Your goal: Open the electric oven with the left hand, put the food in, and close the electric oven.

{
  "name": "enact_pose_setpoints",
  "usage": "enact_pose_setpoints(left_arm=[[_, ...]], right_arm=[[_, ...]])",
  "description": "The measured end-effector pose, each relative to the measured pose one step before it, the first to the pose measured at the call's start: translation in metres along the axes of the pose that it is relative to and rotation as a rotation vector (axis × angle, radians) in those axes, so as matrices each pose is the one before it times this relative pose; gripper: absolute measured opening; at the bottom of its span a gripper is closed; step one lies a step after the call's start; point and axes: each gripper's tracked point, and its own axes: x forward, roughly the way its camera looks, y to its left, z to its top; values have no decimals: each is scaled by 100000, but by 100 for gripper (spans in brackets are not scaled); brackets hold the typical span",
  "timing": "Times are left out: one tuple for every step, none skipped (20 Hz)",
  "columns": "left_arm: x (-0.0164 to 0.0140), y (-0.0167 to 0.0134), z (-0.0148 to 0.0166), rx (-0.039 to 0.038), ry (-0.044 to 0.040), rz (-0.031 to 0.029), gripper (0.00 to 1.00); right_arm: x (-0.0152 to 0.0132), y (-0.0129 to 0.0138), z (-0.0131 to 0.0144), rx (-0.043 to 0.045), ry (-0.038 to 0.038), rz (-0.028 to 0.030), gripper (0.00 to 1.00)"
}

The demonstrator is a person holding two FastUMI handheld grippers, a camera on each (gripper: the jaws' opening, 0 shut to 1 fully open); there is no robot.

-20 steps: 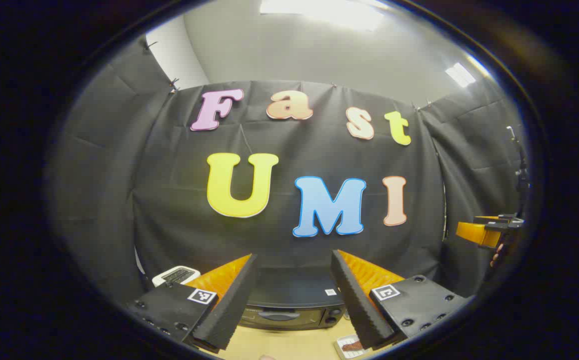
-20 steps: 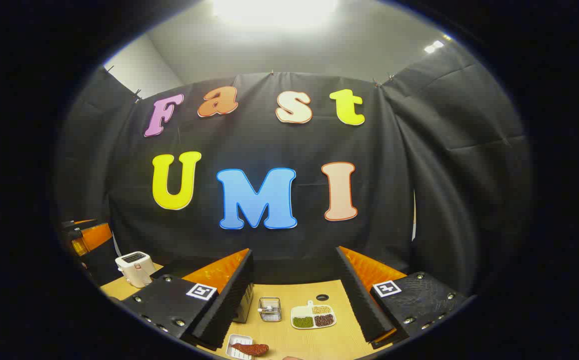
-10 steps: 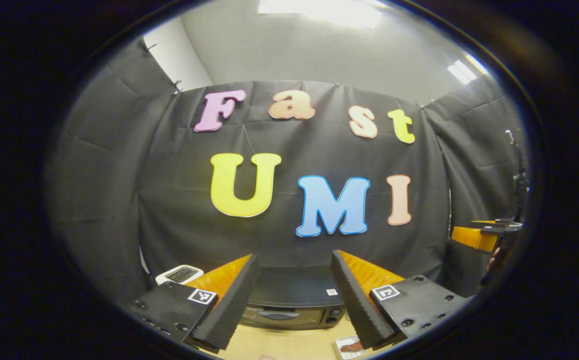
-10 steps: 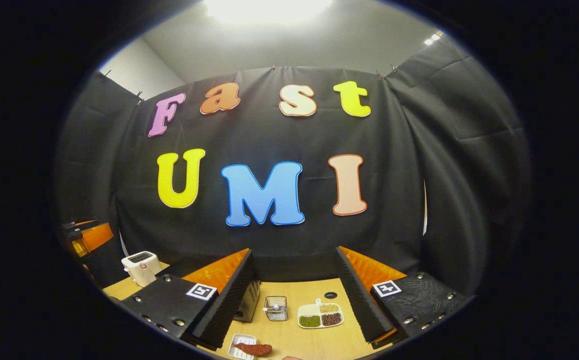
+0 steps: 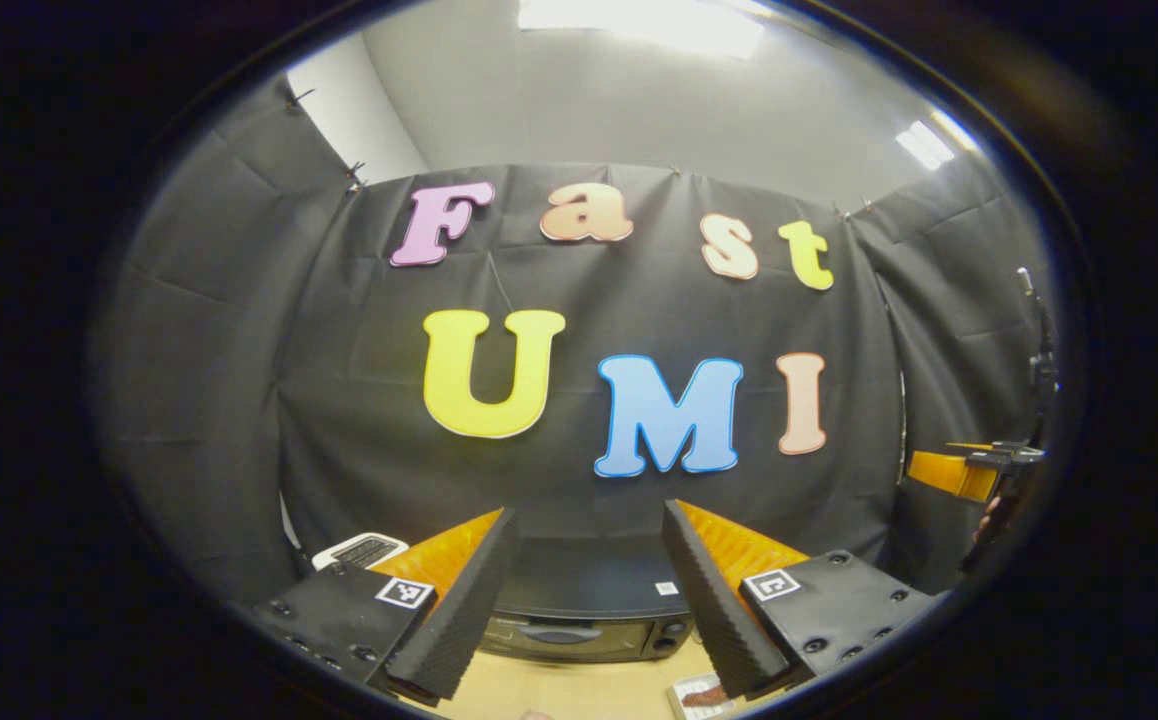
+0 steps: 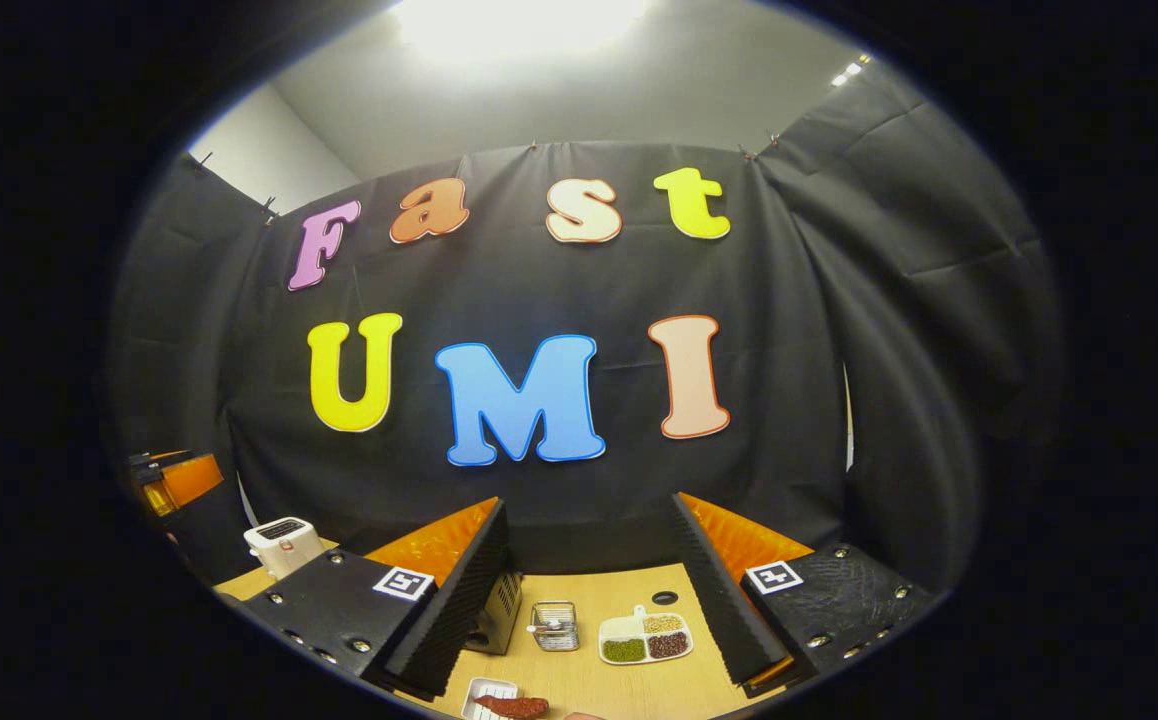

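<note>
1. The electric oven (image 5: 584, 625) sits low and straight ahead of the left hand-held gripper (image 5: 587, 605), framed between its two fingers, with its door shut and its handle (image 5: 557, 632) running side to side across the front. The left hand-held gripper is the nearer one and lines up with the handle; it is spread wide and holds nothing.
2. I judge the coming move as a drop forward and down onto that handle, since the hand-held gripper hangs well above the surface (image 5: 539, 690).
3. The food (image 6: 512, 706), a reddish-brown piece, lies on a small white tray (image 6: 484, 695) on the surface, below and just left of centre in the right gripper view. The right hand-held gripper (image 6: 589, 600) is also spread wide and empty, well above it.
4. Other things: a white toaster (image 6: 282, 543) stands to the left of the oven; a small wire basket (image 6: 554, 625) and a divided dish of beans (image 6: 644, 638) stand to its right.
5. Nothing stands between the left hand-held gripper and the handle; the tray lies in front of the oven's right end, where the door may swing down.
</note>
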Motion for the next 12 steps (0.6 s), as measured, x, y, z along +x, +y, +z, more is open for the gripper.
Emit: enact_pose_setpoints(left_arm=[[286, 288, -41, 509, 261, -759, 100], [512, 253, -88, 928, -499, -537, 100], [609, 133, -510, 660, 1003, -501, 100], [663, -248, -1323, -70, 2765, -1103, 100], [893, -256, -1583, -772, 4032, -1152, 100], [1236, -151, -2097, -1324, 5162, -966, 100], [1290, -141, -1889, -1648, 5642, -880, 100], [1355, -200, -1384, -1615, 3943, -1223, 100], [1474, -40, -1254, -659, 2798, -739, 100], [1474, 301, -1276, 94, 2740, -43, 100], [1449, 283, -1178, 519, 2505, 82, 97], [1456, 159, -925, 507, 2116, 15, 97]], right_arm=[[-156, 122, -65, 285, 67, -906, 98], [-58, 405, 122, 654, -450, 70, 98], [97, 243, -61, 222, -104, -159, 98], [60, 5, -329, -270, 387, -589, 98], [21, -23, -244, -85, 428, -771, 98], [88, 47, -233, 476, 594, -822, 98], [50, 155, -301, 726, 1080, -143, 98], [59, 244, -428, 174, 956, 379, 98], [59, -50, -280, -910, 811, -653, 98], [25, -512, -360, -1230, 836, -1413, 98], [-54, -269, -193, -630, 641, -836, 98], [-155, -148, -260, -144, 573, -880, 98]])
